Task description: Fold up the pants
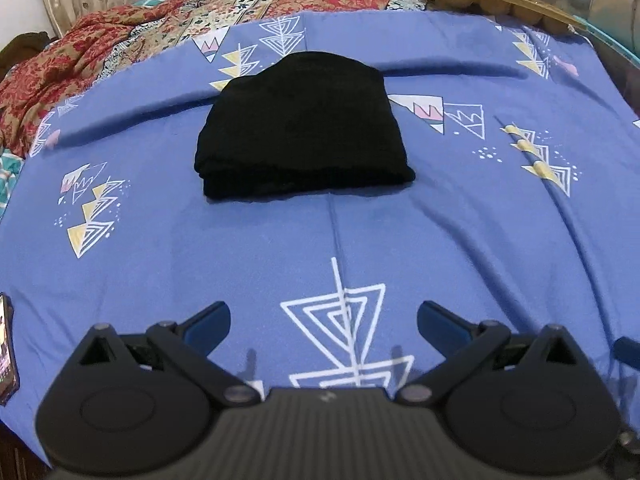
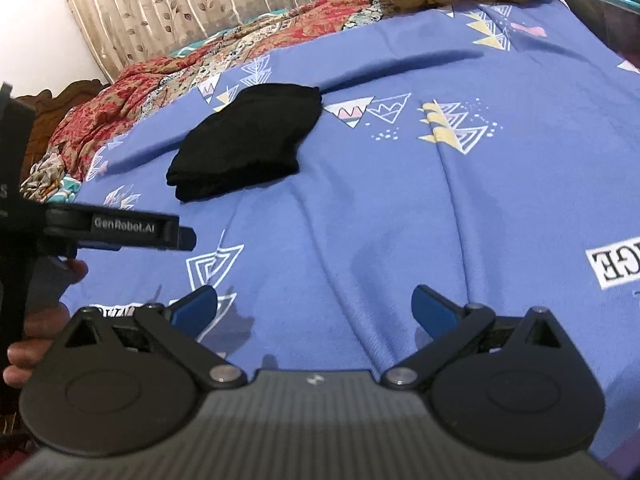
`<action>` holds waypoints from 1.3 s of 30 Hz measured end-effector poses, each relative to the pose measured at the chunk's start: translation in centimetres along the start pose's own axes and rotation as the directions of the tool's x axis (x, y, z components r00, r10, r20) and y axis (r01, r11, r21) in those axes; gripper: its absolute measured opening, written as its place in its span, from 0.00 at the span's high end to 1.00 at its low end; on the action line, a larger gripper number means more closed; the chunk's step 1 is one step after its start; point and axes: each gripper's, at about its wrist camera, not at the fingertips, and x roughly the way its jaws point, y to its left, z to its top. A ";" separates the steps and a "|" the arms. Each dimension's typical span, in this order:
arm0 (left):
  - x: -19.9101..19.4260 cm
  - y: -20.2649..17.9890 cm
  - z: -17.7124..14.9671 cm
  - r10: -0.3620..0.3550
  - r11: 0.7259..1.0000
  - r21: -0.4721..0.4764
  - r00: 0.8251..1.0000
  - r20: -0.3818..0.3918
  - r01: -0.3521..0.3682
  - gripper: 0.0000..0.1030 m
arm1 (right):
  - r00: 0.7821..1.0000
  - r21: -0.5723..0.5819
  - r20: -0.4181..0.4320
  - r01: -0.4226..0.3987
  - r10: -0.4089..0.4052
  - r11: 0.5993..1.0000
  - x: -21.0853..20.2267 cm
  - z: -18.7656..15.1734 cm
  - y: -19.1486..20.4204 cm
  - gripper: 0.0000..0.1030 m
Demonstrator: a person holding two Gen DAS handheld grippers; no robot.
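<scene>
Black pants lie folded in a compact stack mid-bedsheet, well ahead of both tools. Left gripper faces them squarely, fingers spread, grasping nothing; right gripper, likewise spread and bare, has them off to its left.

I see only a sliver of a phone, cut by the left edge at the bedsheet's near-left corner. A printed label on it runs off right, unreadable. My hand is half-hidden behind the right gripper's body.
</scene>
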 end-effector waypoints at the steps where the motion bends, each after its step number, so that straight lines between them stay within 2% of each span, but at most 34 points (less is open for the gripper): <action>1: -0.2 0.1 -0.1 0.006 1.000 0.006 1.000 0.010 -0.006 0.00 | 1.000 -0.007 0.000 0.001 -0.001 1.000 0.0 0.1 0.0 0.00; 4: -0.5 0.7 -0.6 0.030 0.999 0.015 0.999 0.025 -0.030 0.00 | 1.000 -0.017 0.000 0.000 0.000 1.000 -0.1 0.0 0.5 0.00; 7: -0.7 1.9 -1.2 0.020 1.000 0.005 0.999 0.035 -0.020 0.00 | 1.000 -0.020 -0.029 -0.003 0.003 1.000 0.2 -0.3 1.4 0.00; 14: -1.7 4.6 -2.4 0.042 0.999 0.028 0.992 0.118 -0.046 0.00 | 0.999 -0.053 -0.046 0.009 -0.012 0.999 0.8 -1.0 4.6 0.00; 17: -2.3 6.3 -2.7 0.046 0.999 -0.001 0.987 0.151 -0.046 0.00 | 0.999 -0.097 -0.030 0.018 -0.021 0.995 0.6 -1.0 6.3 0.00; 21: -2.3 8.1 -2.7 0.051 0.998 -0.036 0.991 0.124 -0.047 0.00 | 0.999 -0.120 -0.022 0.024 -0.027 0.992 0.8 -0.7 7.8 0.00; 25: -2.4 8.9 -2.7 0.079 0.997 -0.006 0.995 0.060 -0.079 0.00 | 0.999 -0.129 -0.006 0.032 -0.033 0.991 0.6 0.4 9.5 0.00; 32: -3.5 10.5 -4.6 0.075 0.996 -0.053 0.996 0.038 -0.073 0.00 | 0.998 -0.108 0.032 0.055 -0.052 0.993 -0.8 -1.1 11.8 0.00; 39: -5.0 9.9 -5.4 0.075 0.996 -0.048 0.996 0.053 -0.072 0.00 | 0.991 -0.050 0.082 0.108 -0.103 0.993 -2.3 -1.4 11.5 0.00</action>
